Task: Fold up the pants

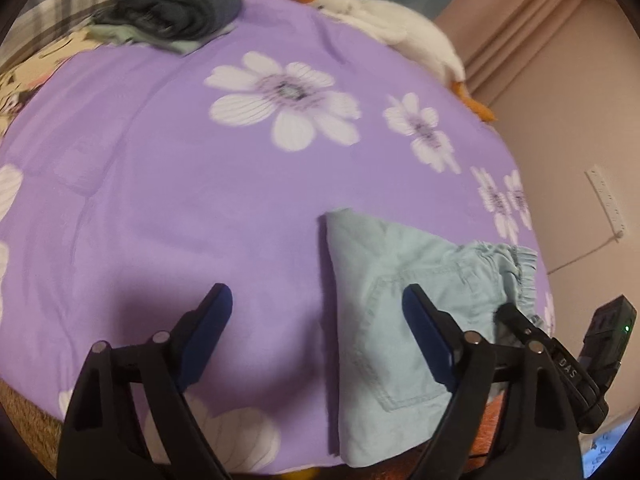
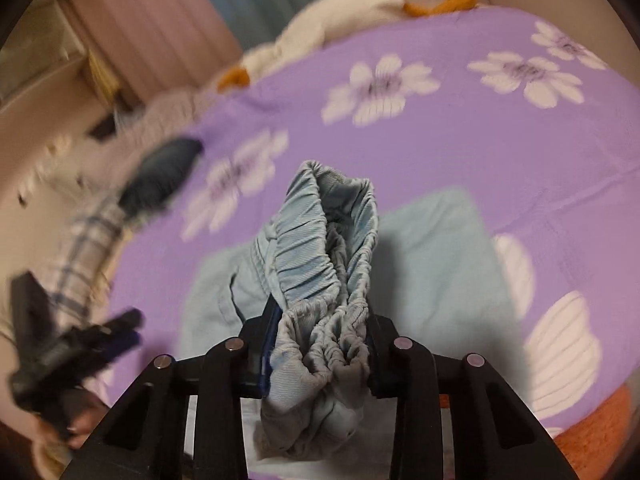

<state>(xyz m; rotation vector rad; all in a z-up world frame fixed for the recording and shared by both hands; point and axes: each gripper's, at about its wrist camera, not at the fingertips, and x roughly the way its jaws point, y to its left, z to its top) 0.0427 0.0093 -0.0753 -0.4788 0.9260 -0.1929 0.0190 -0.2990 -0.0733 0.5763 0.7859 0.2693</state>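
Already the right gripper (image 2: 320,344) pinches the pants (image 1: 400,300) by their gathered waistband on the purple bedspread (image 1: 200,200), while the left gripper (image 1: 316,304), jaws wide and empty, finds them at three o'clock.

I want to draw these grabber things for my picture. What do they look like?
Both are black plastic. The left gripper has two long angled fingers with dark blue pads and round silver pins at the joints. The right gripper matches: black arms, silver pins and a blue pad edge. Seen from the left camera, it carries white letters reading DAS and a small box with a green light.
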